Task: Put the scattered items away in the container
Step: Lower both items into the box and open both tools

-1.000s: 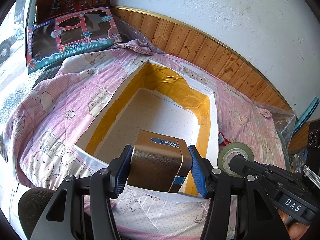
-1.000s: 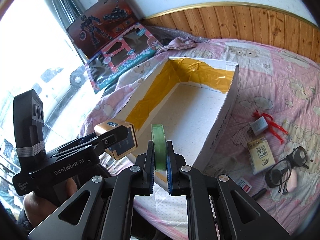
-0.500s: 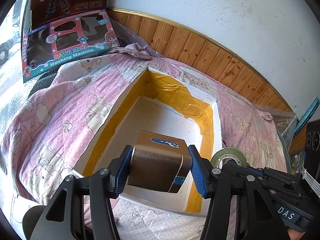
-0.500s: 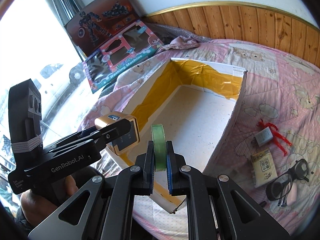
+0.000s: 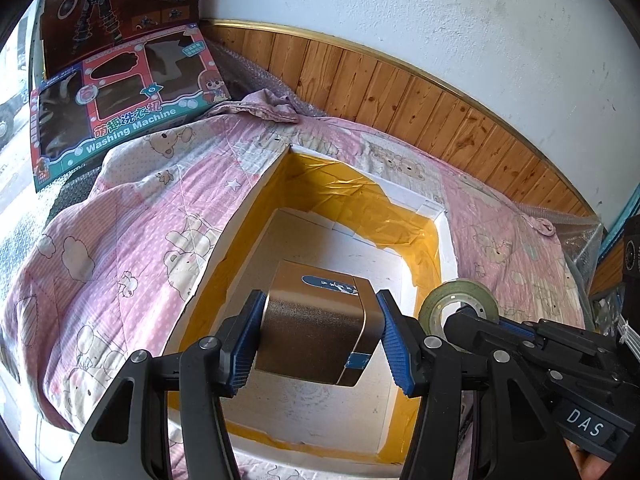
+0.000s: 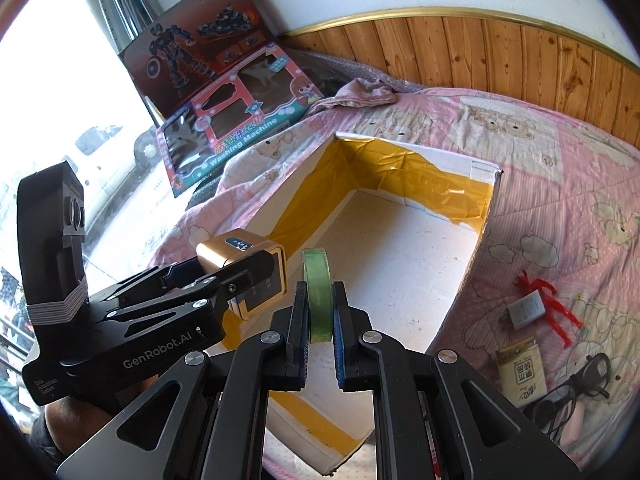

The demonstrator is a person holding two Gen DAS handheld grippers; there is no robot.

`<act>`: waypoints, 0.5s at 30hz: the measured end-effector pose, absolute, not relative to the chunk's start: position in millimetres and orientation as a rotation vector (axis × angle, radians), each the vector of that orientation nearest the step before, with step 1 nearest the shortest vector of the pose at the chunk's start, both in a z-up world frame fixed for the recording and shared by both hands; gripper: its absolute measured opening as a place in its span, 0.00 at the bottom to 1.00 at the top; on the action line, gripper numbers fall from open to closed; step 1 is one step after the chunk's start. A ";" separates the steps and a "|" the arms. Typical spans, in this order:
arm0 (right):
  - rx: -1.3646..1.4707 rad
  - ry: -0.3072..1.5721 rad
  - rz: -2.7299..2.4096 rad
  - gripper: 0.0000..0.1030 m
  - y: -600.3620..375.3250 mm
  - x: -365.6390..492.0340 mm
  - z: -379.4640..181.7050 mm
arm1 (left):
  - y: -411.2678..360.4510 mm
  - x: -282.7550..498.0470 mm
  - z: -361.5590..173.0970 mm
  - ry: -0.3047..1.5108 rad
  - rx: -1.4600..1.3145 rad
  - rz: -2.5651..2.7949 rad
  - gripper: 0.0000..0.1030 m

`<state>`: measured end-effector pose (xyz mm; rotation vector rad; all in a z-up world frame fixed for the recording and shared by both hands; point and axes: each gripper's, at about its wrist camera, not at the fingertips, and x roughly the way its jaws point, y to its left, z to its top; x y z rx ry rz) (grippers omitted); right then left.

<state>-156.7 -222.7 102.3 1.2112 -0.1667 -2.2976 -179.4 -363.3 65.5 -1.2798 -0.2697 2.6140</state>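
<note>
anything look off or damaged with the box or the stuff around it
The white box looks rough: yellow tape lines its inner walls in torn, wrinkled strips, and its right wall leans outward. On the pink quilt, glasses, a small packet and a red-stringed tag lie outside it.

Black grippers, blue ribbed fingers (image 5: 246, 344), silver screws, "GenRobot.AI" and "DAS" lettering.

One gold box (image 5: 320, 332), one tape roll (image 6: 317, 296), two toy boxes (image 5: 132, 100)
</note>
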 end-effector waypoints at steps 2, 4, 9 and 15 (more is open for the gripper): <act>1.216 -0.167 -2.301 0.10 -222.3 -162.4 101.9 | -362.3 -184.6 63.4 -0.258 -1.284 2.611 0.55; 1.220 -0.169 -2.303 0.10 -221.6 -168.5 101.3 | -361.4 -189.8 61.6 -0.248 -1.289 2.608 0.55; 1.230 -0.166 -2.309 0.10 -221.8 -181.4 100.1 | -358.6 -201.1 58.8 -0.241 -1.290 2.598 0.55; 1.249 -0.166 -2.307 0.10 -223.0 -194.8 95.6 | -351.4 -214.6 53.7 -0.237 -1.302 2.576 0.55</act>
